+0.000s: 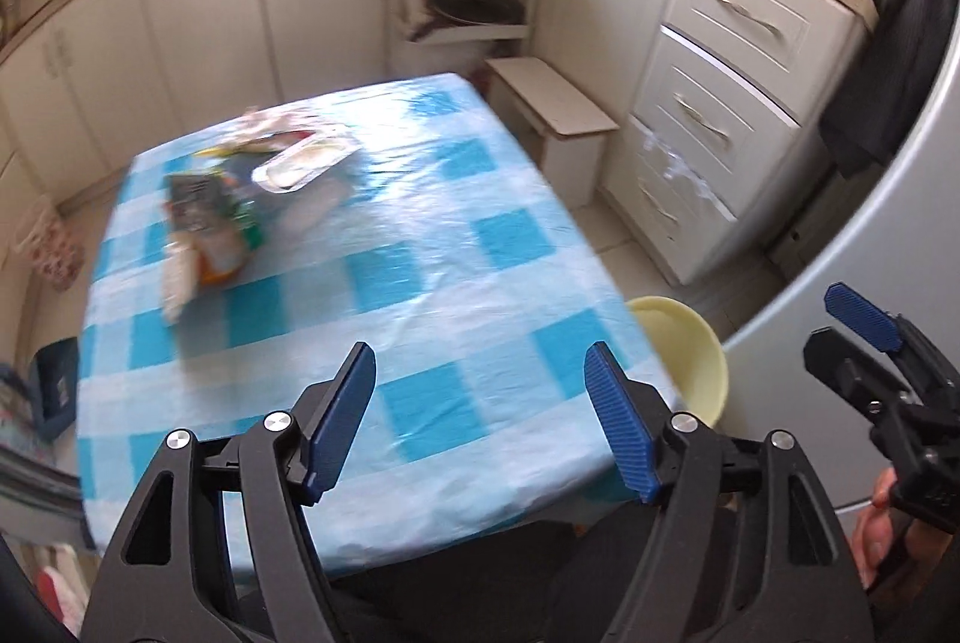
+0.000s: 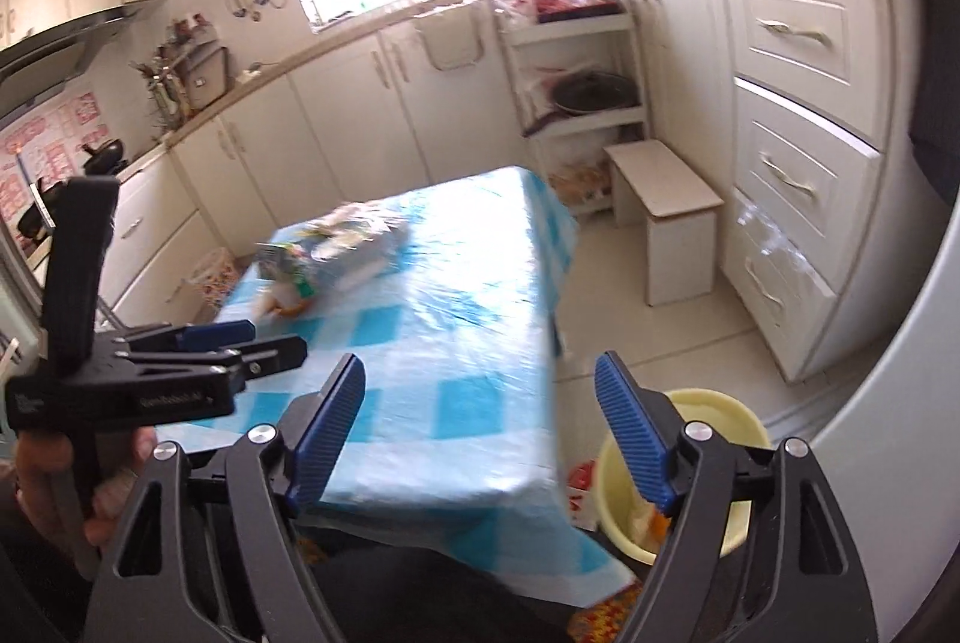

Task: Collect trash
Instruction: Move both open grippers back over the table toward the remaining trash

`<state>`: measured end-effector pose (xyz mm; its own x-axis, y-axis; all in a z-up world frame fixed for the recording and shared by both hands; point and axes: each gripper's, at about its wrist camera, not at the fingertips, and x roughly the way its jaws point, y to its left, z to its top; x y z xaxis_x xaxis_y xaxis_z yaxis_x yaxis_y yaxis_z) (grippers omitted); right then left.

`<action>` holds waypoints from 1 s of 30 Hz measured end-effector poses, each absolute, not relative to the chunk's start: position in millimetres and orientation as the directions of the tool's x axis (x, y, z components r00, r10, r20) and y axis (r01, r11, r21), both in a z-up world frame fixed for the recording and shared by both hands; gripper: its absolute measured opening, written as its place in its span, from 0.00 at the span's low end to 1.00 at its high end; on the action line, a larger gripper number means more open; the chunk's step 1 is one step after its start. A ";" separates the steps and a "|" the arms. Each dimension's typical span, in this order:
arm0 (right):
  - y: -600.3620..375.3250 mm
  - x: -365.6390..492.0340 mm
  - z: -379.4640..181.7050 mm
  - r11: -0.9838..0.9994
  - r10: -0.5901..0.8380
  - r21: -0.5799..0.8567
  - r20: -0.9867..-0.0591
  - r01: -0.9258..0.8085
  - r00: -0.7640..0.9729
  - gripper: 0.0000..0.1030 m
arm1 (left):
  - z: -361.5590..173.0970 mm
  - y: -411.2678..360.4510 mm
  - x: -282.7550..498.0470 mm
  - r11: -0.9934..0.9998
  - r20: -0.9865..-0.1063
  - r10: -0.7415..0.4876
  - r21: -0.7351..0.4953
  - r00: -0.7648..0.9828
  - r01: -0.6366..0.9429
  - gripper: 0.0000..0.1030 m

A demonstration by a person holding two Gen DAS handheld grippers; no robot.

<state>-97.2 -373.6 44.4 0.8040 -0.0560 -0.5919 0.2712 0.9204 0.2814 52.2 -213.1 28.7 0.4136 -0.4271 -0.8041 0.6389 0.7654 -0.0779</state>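
A worktop covered with a glossy blue-and-white checked plastic cloth (image 1: 420, 247) is seen from its near end in both wrist views. At the far left part of the cloth a blurred heap of trash (image 1: 240, 199) is gathered: a clear plastic tray (image 1: 303, 163), a dark printed packet (image 1: 195, 199) and an orange-and-white wrapper (image 1: 210, 262) can be made out, lying close together and partly overlapping. The same heap (image 2: 324, 253) is seen in the right wrist view.

The left gripper (image 1: 480, 421) is held above the near edge of the worktop, its blue ribbed fingers (image 1: 342, 421) spread wide apart with nothing between them. The right gripper (image 2: 480, 427) is held beside it to the right, over the near right corner, its blue fingers (image 2: 633, 427) likewise wide apart and holding nothing. Both are well apart from the heap.

A pale yellow plastic bucket (image 2: 738, 415) stands on the tiled floor just beside the worktop's near right corner; some scraps are seen inside it. A small white stool (image 2: 666, 211) stands on the floor beyond, near the white drawer unit (image 2: 804, 150).
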 end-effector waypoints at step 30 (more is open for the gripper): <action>-249.2 19.0 27.1 0.966 0.009 0.217 -0.578 0.143 0.816 0.83 | -76.1 -57.9 205.5 0.931 -0.855 -0.171 0.022 0.489 0.365 0.81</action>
<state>19.0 -249.2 27.1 0.8162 0.0087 -0.5777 0.1431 0.9657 0.2167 205.5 -57.9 -76.1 0.4891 -0.1714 -0.8552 0.3649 0.9308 0.0222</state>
